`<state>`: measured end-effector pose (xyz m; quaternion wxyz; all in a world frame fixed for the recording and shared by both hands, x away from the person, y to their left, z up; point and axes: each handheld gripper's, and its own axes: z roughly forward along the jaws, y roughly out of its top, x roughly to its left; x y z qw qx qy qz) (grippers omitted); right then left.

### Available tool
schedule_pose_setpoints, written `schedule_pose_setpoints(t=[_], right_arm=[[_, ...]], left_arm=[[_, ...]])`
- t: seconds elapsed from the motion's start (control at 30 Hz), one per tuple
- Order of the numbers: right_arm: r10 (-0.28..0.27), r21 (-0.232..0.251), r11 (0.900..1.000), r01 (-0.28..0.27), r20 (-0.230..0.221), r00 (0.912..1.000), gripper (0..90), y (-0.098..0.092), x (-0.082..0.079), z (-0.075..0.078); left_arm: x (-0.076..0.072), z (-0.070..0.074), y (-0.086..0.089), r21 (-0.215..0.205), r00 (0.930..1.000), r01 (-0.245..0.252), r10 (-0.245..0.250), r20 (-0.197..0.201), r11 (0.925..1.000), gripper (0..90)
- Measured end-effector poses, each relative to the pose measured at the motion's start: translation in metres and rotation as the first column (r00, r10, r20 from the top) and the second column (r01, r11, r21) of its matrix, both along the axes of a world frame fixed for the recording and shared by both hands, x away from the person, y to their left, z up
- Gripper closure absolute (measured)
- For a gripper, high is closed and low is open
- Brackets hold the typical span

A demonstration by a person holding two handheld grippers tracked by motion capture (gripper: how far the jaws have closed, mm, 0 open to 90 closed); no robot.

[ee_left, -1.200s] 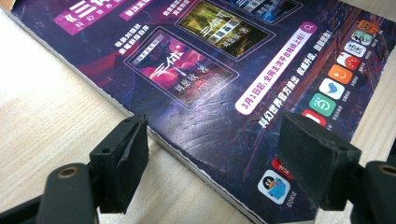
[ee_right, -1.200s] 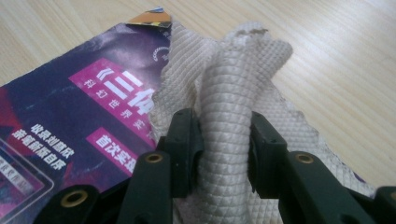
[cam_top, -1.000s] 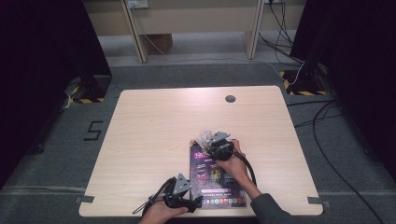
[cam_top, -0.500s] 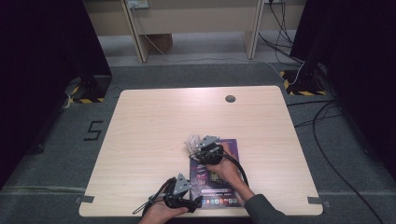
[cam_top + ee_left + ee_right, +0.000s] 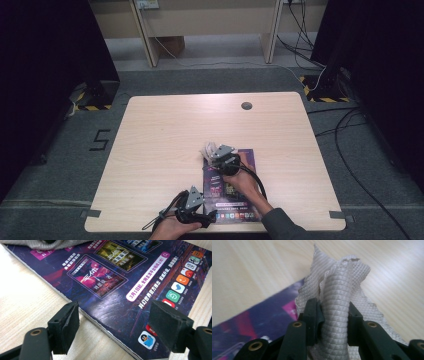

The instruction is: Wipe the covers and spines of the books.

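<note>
White waffle-textured cloth (image 5: 342, 302) is bunched up between the jaws of the right gripper (image 5: 214, 152), which pinch a thick fold of it; those jaws have just been closing on it. In the high view the cloth sits at the far left corner of a magazine (image 5: 235, 190) that lies flat near the person's edge of the pale wooden table (image 5: 165, 130), with the bundle half on the cover and half over the bare wood. The left gripper (image 5: 113, 322) has its jaws standing wide and holding nothing; it rests at the near corner of the magazine, one pad on the table beside the edge, the other over the glossy purple cover, as if steadying it. My guess is the cover is being wiped: the rag has reached the top end, and the lower stretch with the row of app icons looks already shiny, though I can't tell whether it has been gone over. No dirt shows either way, so how much wiping remains is unclear
</note>
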<state>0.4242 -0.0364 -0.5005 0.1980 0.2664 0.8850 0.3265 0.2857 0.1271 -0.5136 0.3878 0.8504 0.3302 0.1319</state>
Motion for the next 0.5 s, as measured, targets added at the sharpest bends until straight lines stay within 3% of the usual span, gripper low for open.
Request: schedule_pose_setpoints(t=[0.07,0.27,0.5], right_arm=[[0.025,0.032,0.999,-0.024,-0.031,0.9992,68.6,0.003,-0.004,0.000],[0.089,0.036,0.996,-0.087,-0.038,0.9953,68.7,0.012,-0.015,0.000],[0.103,0.040,0.994,-0.102,-0.044,0.9937,67.1,0.011,-0.017,0.000]], left_arm=[[0.000,0.000,0.000,-0.001,1.0000,0.000,0.000,0.000,1.0000,23.9],[0.000,0.000,0.000,0.001,1.0000,0.001,-0.001,0.001,1.0000,23.9],[0.000,0.000,0.000,0.001,1.0000,0.002,-0.002,0.003,1.0000,23.9]])
